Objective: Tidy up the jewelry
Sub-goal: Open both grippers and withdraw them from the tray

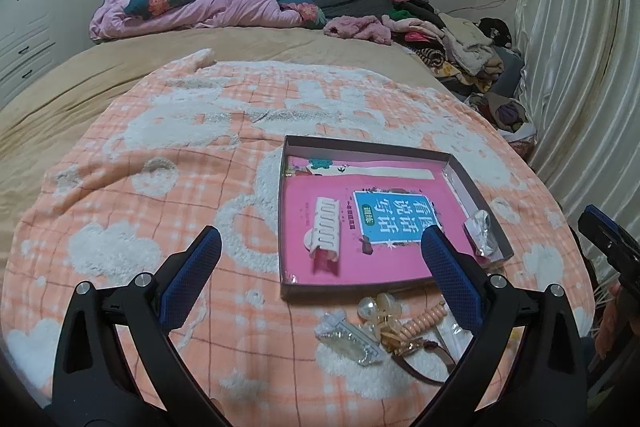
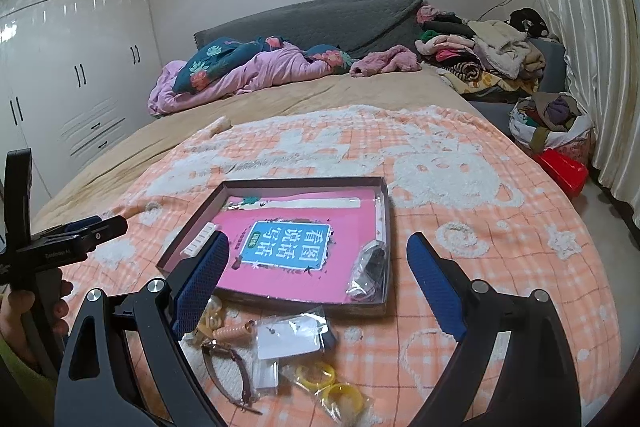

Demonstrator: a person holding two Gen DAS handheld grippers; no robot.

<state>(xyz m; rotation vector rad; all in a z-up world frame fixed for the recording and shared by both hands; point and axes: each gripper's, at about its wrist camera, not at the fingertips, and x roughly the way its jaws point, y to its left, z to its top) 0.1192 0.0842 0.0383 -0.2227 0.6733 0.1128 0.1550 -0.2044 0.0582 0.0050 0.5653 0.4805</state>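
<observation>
A shallow box [image 1: 288, 183] [image 2: 188, 227] with a pink lining lies on the orange checked blanket. In it are a white hair clip [image 1: 326, 233] [image 2: 198, 241] and a clear bag of jewelry [image 1: 486, 235] [image 2: 370, 273]. In front of the box lies a loose pile: a pearl piece [image 1: 378, 307], a peach coil tie [image 1: 424, 319] [image 2: 234, 331], a clear clip [image 1: 352, 341], a brown-strap watch [image 2: 228, 367], an earring card in a bag [image 2: 290, 337] and yellow rings in a bag [image 2: 330, 385]. My left gripper [image 1: 320, 263] is open above the pile. My right gripper [image 2: 318, 275] is open above it too.
The blanket [image 1: 160, 187] covers a bed with a tan sheet [image 1: 120, 67]. Pink and floral bedding [image 2: 240, 71] and piles of clothes [image 2: 480, 47] lie at the far end. A bag of clothes [image 2: 548, 119] and a red box [image 2: 564, 167] sit at the right by the curtain.
</observation>
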